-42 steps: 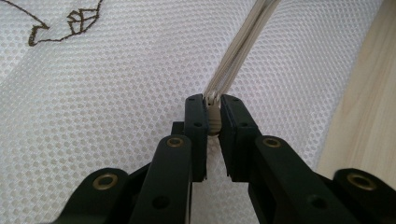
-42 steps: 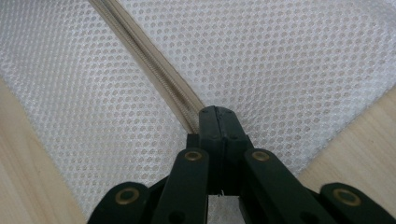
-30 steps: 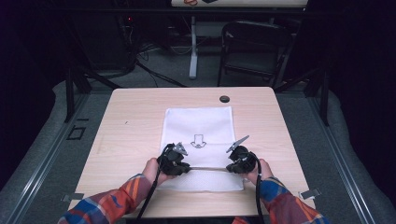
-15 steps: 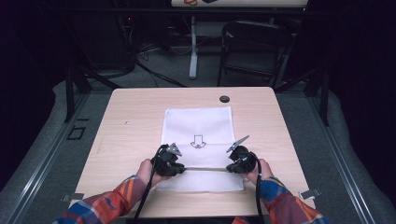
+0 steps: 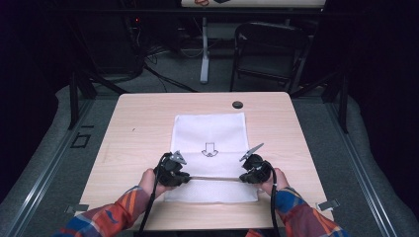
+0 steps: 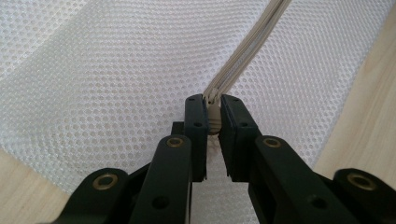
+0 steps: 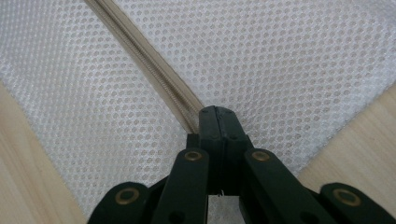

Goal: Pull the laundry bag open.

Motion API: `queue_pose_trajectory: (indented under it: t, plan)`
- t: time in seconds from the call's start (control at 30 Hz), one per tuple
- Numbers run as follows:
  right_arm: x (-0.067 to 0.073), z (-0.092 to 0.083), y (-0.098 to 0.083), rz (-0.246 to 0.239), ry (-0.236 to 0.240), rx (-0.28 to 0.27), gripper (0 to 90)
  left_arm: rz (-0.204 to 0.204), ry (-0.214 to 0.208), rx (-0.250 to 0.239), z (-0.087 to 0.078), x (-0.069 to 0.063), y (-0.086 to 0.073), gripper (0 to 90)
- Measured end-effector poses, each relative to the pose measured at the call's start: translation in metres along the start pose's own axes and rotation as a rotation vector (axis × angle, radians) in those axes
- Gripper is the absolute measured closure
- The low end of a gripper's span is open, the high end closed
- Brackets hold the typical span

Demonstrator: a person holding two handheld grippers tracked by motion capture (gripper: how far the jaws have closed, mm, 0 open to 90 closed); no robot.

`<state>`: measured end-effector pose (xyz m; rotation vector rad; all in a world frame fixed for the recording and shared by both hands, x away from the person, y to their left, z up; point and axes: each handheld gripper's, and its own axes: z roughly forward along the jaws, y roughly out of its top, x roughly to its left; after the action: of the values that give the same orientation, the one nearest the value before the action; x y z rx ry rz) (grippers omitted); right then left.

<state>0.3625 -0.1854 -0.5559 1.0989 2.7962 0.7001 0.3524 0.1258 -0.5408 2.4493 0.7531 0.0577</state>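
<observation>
zipper (image 5: 215, 178) runs crosswise — left gripper (image 5: 184, 177) to right gripper (image 5: 243, 177).

Light falls from overhead onto the table (image 5: 148, 128), leaving its pale wood evenly lit, while the room behind sinks into near black. The white mesh bag (image 5: 210, 133) looks a touch washed out from above, soft and slightly grainy. Close up, the mesh is crisp near the jaws and softens toward the far edges. Shadows are faint, with no hard glare.
</observation>
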Motion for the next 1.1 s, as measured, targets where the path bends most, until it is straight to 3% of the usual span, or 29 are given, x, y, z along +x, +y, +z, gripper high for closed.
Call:
queue_pose_trajectory:
  t: [1.1]
  plan:
    - [-0.001,0.0,0.0,0.004,-0.001,0.001,90.0,-0.062,0.034,-0.019,-0.024,0.012,-0.021,81.8]
